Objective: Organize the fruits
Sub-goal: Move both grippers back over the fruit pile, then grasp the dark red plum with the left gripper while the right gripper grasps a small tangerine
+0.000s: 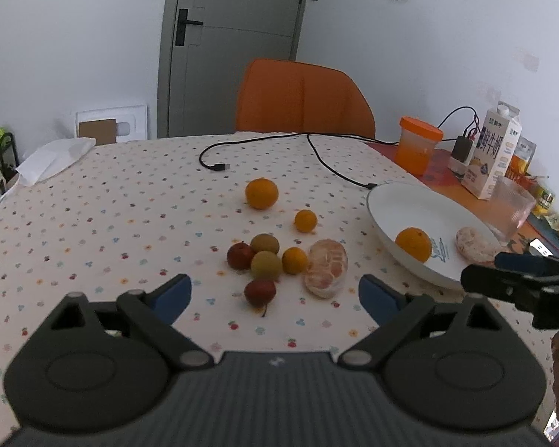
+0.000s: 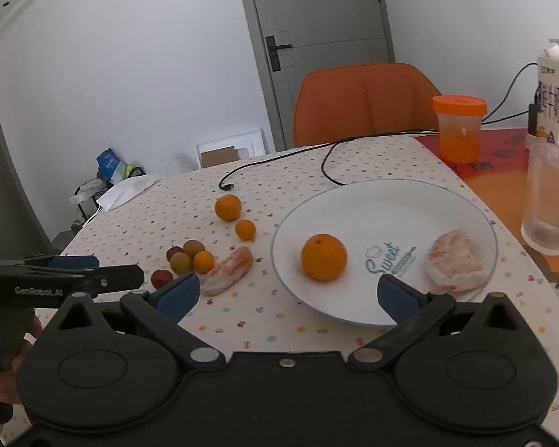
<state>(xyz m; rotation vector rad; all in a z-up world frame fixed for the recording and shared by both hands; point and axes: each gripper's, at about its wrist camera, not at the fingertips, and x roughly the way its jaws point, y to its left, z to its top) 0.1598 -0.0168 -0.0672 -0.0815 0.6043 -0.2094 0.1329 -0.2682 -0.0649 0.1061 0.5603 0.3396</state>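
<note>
Fruits [image 1: 279, 257] on dotted tablecloth [image 1: 111, 201]

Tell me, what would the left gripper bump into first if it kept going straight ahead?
Probably the dark red fruit, the nearest of the small pile on the tablecloth. The left gripper is open, aimed at that pile, with the peeled orange just to its right. Depth is hard to judge, so it might pass above them.
</note>
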